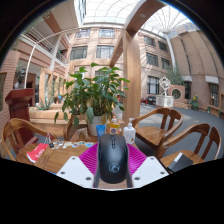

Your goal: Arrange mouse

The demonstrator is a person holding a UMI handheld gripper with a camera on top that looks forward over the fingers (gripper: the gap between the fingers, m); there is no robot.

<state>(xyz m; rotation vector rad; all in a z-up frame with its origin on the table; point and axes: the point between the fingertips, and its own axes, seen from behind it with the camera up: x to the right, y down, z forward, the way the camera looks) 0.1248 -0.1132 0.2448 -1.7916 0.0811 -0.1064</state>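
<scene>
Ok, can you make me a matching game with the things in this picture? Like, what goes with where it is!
Things:
1. mouse
2. potted plant
3. wooden chair
4. bottles

Places:
A. beyond the table, big green leaves
B. between the gripper fingers, pink pads either side
C. just beyond the mouse, on the table
D. by the table, on the far side from the red things

Pairs: 1-B, 2-A, 3-D, 4-C
</scene>
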